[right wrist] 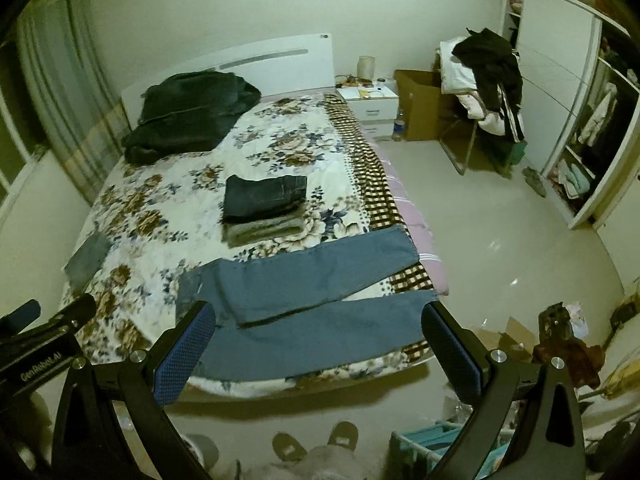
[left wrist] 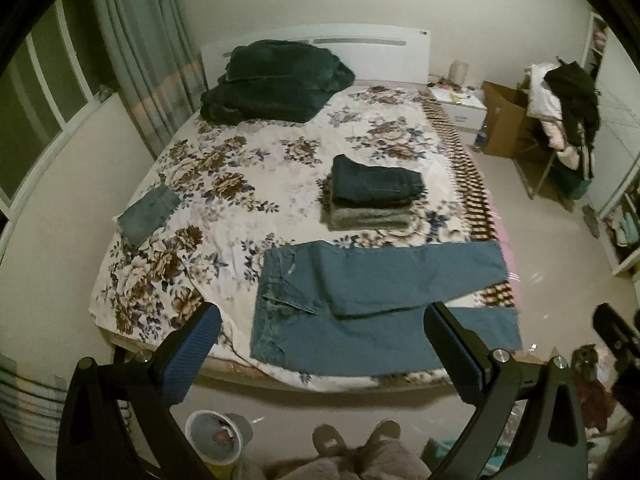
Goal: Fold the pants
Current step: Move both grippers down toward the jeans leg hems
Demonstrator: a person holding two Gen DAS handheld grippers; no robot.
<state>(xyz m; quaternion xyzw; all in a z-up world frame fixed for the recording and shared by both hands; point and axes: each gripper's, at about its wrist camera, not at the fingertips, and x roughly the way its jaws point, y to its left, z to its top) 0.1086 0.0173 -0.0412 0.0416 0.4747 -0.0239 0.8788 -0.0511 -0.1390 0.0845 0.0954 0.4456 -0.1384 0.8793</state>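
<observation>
bedroom bed has blue jeans spread flat, unfolded. left tongs and right tongs both spread, empty. next: grab the far leg.

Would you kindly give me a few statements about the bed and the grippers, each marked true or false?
1. The blue jeans lie spread out at the near edge of the bed. True.
2. The left gripper is shut on a trouser leg. False: its fingers are wide apart and hold nothing.
3. A stack of folded pants sits mid-bed, beyond the jeans. True.
4. The right gripper holds the waistband. False: it is open and empty.
5. The dark pile sits by the headboard. True.
</observation>
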